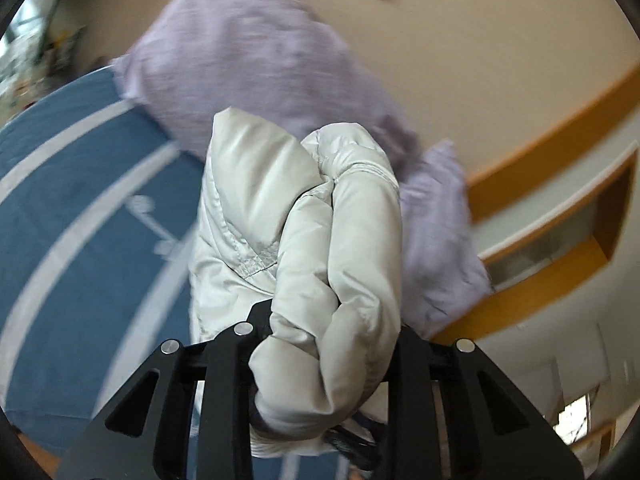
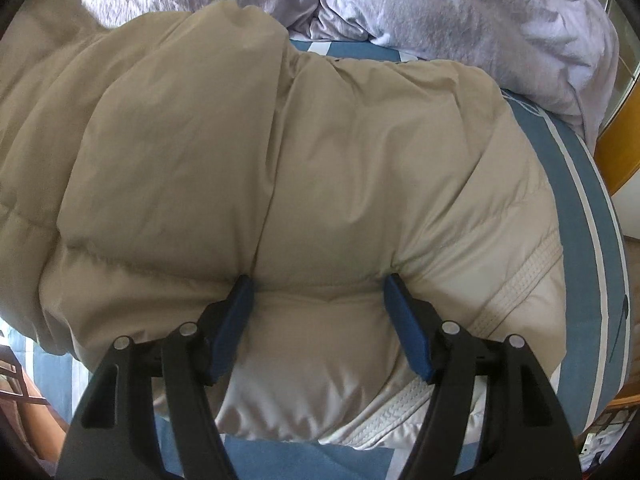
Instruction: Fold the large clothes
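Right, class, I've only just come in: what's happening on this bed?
A person is folding a beige puffer jacket on a blue striped bedsheet. The left gripper is clamped on a bunched part of the jacket, lifted off the bed. The right gripper points down, its open fingers pressing into the jacket's padding.

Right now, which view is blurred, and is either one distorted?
Left wrist view: lilac crumpled bedding and blue white-striped bedsheet smear with motion blur; the pale puffy jacket stays sharp. Right wrist view: sharp throughout. Both views bow with fisheye distortion at dark round edges.
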Available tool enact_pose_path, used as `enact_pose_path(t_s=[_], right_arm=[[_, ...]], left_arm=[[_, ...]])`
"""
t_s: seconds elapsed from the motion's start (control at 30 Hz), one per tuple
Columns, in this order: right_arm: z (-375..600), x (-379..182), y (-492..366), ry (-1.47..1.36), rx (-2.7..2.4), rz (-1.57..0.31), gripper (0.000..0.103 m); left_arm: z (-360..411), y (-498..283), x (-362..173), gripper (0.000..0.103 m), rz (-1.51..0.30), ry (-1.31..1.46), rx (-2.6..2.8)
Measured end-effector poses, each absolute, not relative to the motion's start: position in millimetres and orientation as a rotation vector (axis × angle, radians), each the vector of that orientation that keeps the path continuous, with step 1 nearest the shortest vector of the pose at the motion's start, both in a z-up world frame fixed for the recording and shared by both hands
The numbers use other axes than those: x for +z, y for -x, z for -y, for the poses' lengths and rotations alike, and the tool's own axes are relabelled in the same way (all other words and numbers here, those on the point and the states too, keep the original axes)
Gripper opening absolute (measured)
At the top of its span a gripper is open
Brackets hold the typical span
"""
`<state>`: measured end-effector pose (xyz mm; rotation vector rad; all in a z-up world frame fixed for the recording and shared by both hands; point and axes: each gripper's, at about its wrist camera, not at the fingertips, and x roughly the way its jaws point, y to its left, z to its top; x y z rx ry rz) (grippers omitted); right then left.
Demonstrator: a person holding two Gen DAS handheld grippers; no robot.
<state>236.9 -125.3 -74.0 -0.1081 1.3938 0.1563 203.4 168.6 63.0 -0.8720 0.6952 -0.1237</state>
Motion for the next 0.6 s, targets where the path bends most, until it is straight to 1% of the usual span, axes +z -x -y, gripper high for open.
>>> enact_pose_path(t_s=[0.2,0.6], right_arm=[[128.7,-74.8,-237.0,0.097,0.166,-1.393,0.068],[137.5,-65.9,-226.9,0.039,0.174,-1.354,0.068]], left_arm=[[-115.3,-219.2,85.1,0.025,-0.71,0.815,-0.242],[-23.5,-234.2,85.0,0.025,-0.789,0.721,-0.385]])
